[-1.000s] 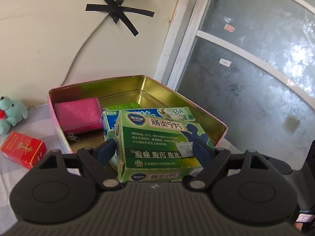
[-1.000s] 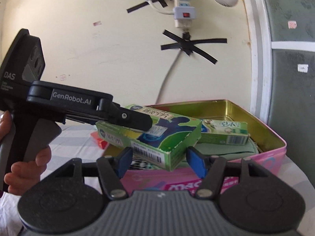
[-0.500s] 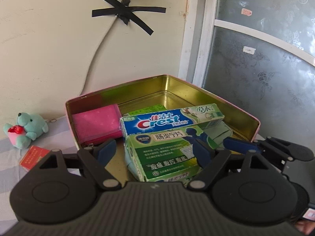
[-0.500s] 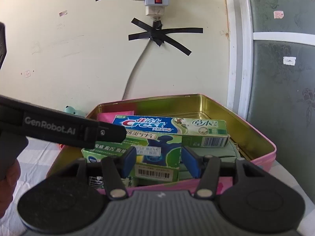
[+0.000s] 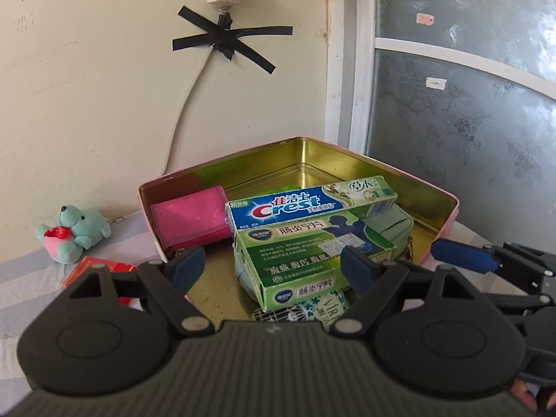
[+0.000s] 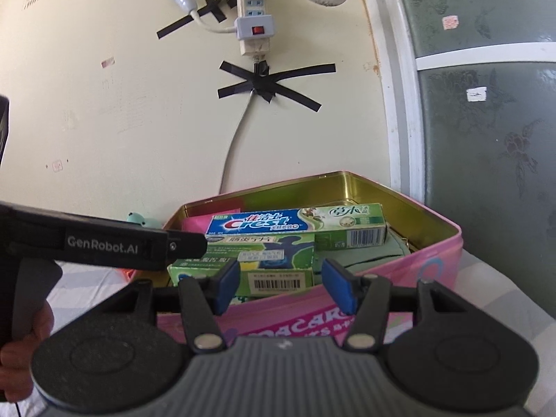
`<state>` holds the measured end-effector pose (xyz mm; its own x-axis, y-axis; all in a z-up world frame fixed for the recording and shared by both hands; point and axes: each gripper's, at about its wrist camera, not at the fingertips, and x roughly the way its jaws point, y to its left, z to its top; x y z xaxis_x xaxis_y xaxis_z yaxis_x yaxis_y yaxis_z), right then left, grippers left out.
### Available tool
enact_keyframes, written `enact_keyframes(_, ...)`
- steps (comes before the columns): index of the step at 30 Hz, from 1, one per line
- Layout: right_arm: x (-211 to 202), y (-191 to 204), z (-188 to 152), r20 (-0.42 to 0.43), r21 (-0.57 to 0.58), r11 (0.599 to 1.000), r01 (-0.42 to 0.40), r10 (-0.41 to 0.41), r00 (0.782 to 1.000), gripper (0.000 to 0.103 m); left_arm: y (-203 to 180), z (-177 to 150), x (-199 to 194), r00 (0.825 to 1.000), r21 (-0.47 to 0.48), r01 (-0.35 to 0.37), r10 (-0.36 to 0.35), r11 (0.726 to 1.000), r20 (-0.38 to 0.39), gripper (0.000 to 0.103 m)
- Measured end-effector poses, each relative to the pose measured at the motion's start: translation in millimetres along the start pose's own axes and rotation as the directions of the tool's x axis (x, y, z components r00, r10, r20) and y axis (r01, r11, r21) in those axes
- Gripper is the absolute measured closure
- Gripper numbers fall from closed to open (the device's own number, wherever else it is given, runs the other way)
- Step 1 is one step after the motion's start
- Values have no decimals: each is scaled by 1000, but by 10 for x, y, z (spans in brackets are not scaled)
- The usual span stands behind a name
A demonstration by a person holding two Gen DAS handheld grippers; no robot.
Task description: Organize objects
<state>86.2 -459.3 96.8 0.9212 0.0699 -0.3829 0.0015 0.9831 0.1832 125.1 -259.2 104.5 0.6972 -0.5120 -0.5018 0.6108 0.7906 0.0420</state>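
Observation:
A pink tin (image 5: 439,217) (image 6: 410,271) with a gold inside holds a green medicine box (image 5: 305,260) (image 6: 257,260), a Crest toothpaste box (image 5: 305,203) (image 6: 295,224), a pink wallet (image 5: 191,219) and a pale green pouch (image 5: 396,229). The medicine box lies on the pouch, beside the toothpaste box. My left gripper (image 5: 272,267) is open, its pads wide of the medicine box and clear of it. My right gripper (image 6: 283,283) is open and empty at the tin's near wall.
A teal plush toy (image 5: 74,234) and a red packet (image 5: 100,267) lie on the cloth left of the tin. A wall with a taped cable and power strip (image 6: 253,31) stands behind. A frosted glass door (image 5: 462,104) is to the right.
My left gripper lowered the green medicine box into the tin, opened and drew back from it. My right gripper stayed open near the tin's front.

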Motion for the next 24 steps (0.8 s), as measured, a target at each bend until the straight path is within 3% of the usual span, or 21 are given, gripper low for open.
enact_keyframes(11, -295, -31, -152, 7, 57, 998, 2, -2, 1000, 48, -154, -138, -168, 1000, 44, -7, 7, 999, 10, 16)
enact_keyframes(24, -283, -98, -451, -91, 113, 993, 13, -2, 996, 46, -220, -282, -209, 1000, 62, -23, 23, 998, -10, 16)
